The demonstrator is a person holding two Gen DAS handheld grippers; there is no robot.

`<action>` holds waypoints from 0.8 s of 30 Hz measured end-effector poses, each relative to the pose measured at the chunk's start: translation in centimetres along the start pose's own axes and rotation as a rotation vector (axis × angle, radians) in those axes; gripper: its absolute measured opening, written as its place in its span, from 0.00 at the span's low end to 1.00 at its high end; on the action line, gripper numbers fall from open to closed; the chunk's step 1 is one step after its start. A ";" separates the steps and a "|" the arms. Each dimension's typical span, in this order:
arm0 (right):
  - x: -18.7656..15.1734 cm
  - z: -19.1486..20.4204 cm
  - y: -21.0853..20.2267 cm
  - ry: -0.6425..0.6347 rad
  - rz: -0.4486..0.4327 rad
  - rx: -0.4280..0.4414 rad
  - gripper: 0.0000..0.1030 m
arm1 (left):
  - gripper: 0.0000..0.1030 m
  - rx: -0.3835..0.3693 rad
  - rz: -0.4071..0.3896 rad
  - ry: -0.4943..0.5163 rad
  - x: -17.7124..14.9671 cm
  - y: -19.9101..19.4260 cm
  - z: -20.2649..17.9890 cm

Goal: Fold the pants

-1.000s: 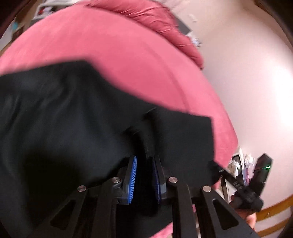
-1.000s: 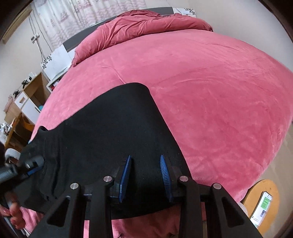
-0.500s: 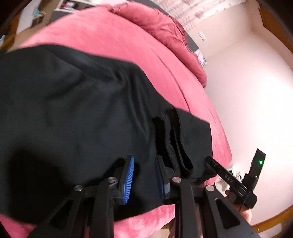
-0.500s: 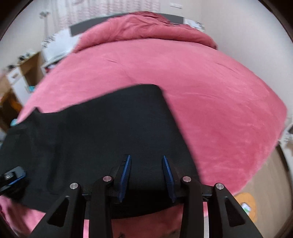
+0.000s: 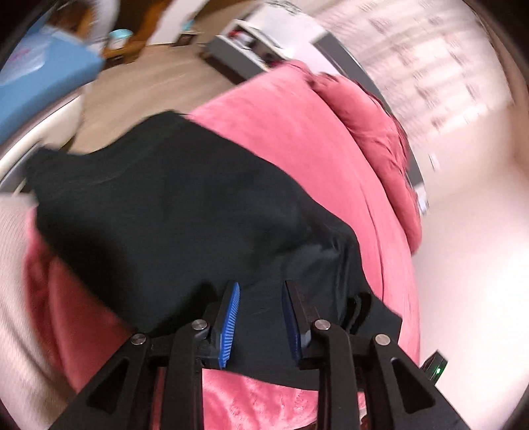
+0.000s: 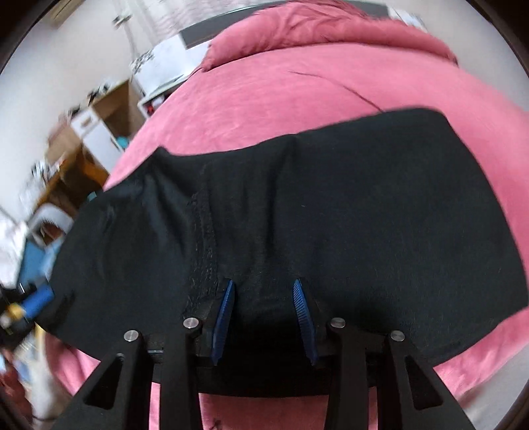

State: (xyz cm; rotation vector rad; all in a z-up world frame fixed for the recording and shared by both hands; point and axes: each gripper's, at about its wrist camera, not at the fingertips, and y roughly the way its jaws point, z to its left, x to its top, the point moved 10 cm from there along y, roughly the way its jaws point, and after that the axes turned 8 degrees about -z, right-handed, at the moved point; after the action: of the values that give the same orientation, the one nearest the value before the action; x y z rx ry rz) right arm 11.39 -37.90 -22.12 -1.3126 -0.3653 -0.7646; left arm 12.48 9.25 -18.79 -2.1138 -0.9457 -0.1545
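Looking down both wrist cams, the black pants [image 6: 297,215] lie flat on the pink bed [image 6: 297,82], long axis running 9 to 3 in the right view. My right gripper [image 6: 264,317] sits over the near edge at 6, jaws apart, nothing clamped. My left gripper [image 5: 261,317] hangs at the pants' near corner, jaws opening, cloth under them but not pinched. Both seem about equally near. No containers in play here.

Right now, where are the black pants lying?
The black pants lie spread flat on the pink bed cover near its front edge, under both wrist cameras; the pink pillow sits far behind them at the head of the bed.
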 end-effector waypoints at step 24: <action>-8.9 15.5 -1.1 -0.065 0.387 0.513 0.56 | 0.27 0.030 -0.047 -0.201 0.2 -3.3 3.8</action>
State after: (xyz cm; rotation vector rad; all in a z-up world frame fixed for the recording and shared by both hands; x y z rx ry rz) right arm 7.02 -20.57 -23.27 -0.8830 -0.3193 -0.2738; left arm 9.61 13.36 -19.20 -2.1092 -1.1085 0.0496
